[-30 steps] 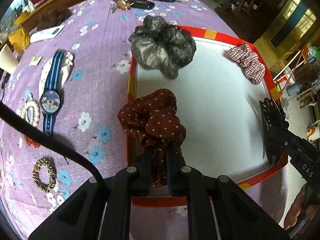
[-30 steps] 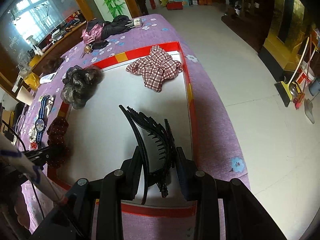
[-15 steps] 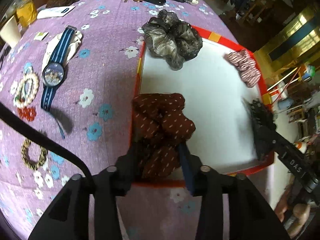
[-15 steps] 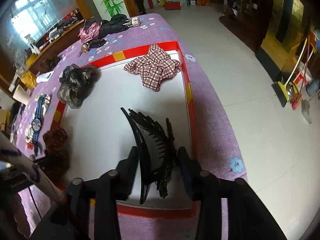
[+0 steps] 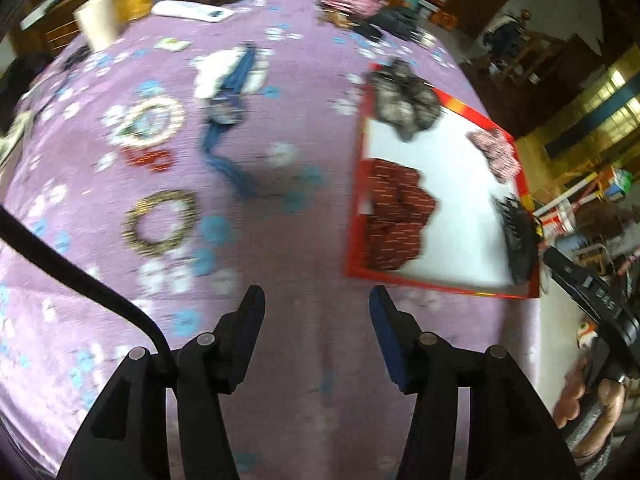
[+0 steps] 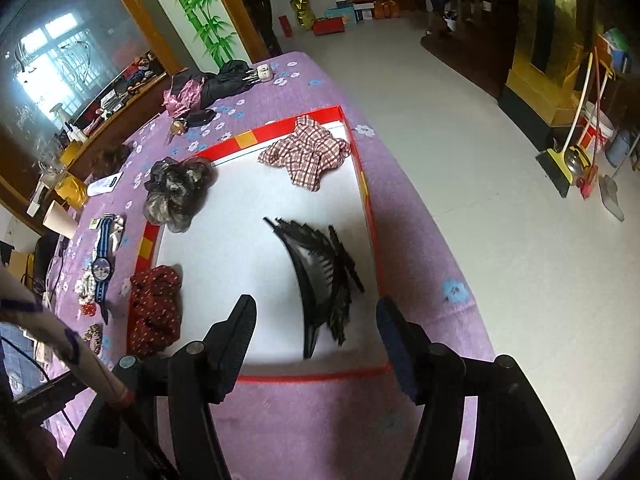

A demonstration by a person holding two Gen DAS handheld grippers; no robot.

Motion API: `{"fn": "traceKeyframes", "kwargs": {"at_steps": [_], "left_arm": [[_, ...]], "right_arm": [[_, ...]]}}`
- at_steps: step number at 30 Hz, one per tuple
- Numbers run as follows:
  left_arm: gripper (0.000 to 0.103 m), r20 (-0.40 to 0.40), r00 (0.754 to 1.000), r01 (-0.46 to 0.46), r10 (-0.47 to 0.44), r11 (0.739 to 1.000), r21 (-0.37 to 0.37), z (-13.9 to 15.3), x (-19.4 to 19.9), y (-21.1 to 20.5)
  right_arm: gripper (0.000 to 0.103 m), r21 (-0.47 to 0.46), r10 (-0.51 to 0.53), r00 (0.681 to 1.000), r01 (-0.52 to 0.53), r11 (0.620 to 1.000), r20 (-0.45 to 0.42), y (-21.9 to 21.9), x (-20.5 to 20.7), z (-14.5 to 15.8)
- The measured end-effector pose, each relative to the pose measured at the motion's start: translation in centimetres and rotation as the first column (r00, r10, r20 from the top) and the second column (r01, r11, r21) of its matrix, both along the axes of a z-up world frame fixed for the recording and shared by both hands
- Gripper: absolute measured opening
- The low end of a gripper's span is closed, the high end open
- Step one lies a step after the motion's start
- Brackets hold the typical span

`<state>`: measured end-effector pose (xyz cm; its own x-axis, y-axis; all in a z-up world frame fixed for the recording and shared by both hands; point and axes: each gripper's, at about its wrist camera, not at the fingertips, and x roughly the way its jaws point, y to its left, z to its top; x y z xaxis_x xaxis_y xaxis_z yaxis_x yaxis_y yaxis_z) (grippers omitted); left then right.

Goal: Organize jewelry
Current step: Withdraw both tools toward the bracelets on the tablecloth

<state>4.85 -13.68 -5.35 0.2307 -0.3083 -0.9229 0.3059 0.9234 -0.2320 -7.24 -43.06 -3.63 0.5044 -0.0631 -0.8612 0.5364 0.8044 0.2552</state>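
Note:
A red-rimmed white tray (image 6: 256,208) (image 5: 440,280) lies on the purple flowered cloth. In it lie a dark-red dotted scrunchie (image 6: 154,304) (image 5: 394,216), a grey scrunchie (image 6: 178,194) (image 5: 404,106), a plaid scrunchie (image 6: 308,152) (image 5: 494,150) and a black hair claw (image 6: 324,280) (image 5: 518,240). My left gripper (image 5: 316,300) hovers over bare cloth left of the tray, jaws opening, nothing between them. My right gripper (image 6: 316,312) sits just behind the claw, jaws opening, pads off the claw.
On the cloth left of the tray lie a blue-striped watch (image 5: 230,98), a pearl bracelet (image 5: 150,120), a red bead bracelet (image 5: 150,158) and a gold-brown bracelet (image 5: 160,222). A paper cup (image 5: 100,24) and clutter stand at the far edge. Floor drops off right of the table.
The left gripper let go of the dotted scrunchie in the tray and swung left over the cloth. The right gripper let go of the hair claw and drew back a little.

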Motion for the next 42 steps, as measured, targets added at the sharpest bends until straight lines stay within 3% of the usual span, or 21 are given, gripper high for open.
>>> {"fn": "traceKeyframes", "kwargs": {"at_steps": [10, 15, 29, 42], "left_arm": [[0.053, 0.031, 0.971, -0.236, 0.235, 0.971, 0.037, -0.5, 1.7, 10.9], [0.053, 0.028, 0.958, -0.286, 0.285, 0.957, 0.045, -1.2, 2.2, 14.1], [0.053, 0.018, 0.979, -0.203, 0.202, 0.978, 0.041, -3.3, 4.5, 15.8], [0.053, 0.029, 0.983, -0.183, 0.183, 0.983, 0.001, -3.0, 11.5, 17.4]], "right_arm": [[0.067, -0.009, 0.084, 0.996, -0.084, 0.996, -0.007, 4.8, 1.4, 0.7], [0.067, -0.030, 0.160, 0.987, -0.161, 0.987, -0.010, 8.4, 3.0, 0.9], [0.067, -0.017, 0.318, 0.947, -0.319, 0.948, -0.052, 17.1, 7.1, -0.7], [0.067, -0.002, 0.437, 0.896, -0.439, 0.899, -0.078, 24.3, 11.1, -2.9]]}}
